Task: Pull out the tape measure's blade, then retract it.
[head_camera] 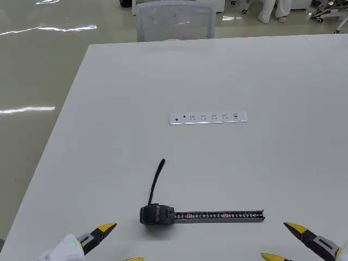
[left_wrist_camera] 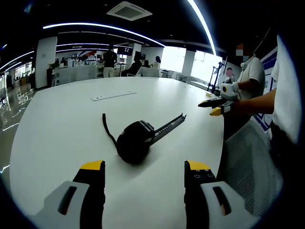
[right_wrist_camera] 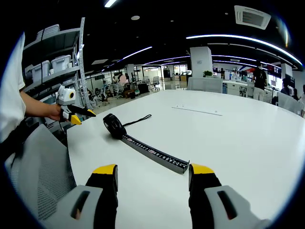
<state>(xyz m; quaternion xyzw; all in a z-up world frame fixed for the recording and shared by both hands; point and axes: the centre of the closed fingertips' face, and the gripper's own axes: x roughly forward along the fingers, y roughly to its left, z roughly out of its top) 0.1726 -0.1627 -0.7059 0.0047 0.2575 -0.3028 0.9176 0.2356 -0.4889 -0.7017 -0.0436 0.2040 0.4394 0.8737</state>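
Observation:
A black tape measure (head_camera: 157, 214) lies on the white table (head_camera: 217, 76) near its front edge, with a black wrist strap (head_camera: 156, 179) trailing away from it. Its blade (head_camera: 220, 216) is pulled out a short way to the right and lies flat. My left gripper (head_camera: 120, 243) is open just in front and left of the case, apart from it. My right gripper (head_camera: 278, 240) is open a little beyond the blade's end, not touching it. In the left gripper view the case (left_wrist_camera: 134, 140) lies ahead of the open jaws. In the right gripper view the blade's end (right_wrist_camera: 178, 164) lies just ahead of the open jaws.
A flat white power strip (head_camera: 207, 117) lies mid-table beyond the tape measure. A grey mesh chair (head_camera: 174, 20) stands at the far edge. The table's left edge (head_camera: 51, 141) runs diagonally down toward my left gripper.

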